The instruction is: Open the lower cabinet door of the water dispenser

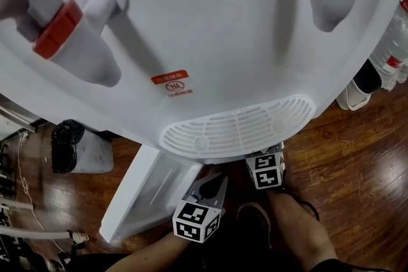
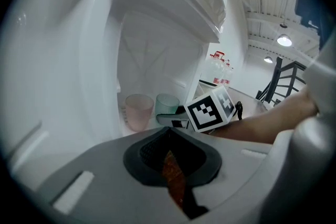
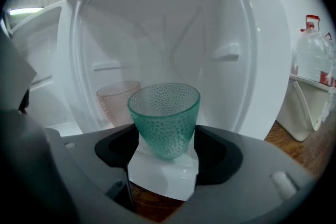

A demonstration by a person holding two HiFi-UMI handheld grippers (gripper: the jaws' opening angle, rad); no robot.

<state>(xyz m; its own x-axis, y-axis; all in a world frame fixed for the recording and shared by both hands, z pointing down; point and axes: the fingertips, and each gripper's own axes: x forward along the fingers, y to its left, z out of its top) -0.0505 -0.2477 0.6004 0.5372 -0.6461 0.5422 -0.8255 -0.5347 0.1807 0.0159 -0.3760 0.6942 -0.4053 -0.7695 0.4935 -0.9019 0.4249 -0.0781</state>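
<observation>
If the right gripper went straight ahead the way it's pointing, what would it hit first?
The green cup: it stands between the right gripper's jaws in the open cabinet, though whether they touch it is unclear. The pink cup is just behind.

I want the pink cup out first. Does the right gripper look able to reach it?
Probably not directly: the cabinet door is open, but the green cup stands between the spread jaws of the right gripper, and the pink cup sits behind it, leftward.

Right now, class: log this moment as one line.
cabinet door open | left gripper shut, empty | right gripper around green cup, grip unclear
</observation>
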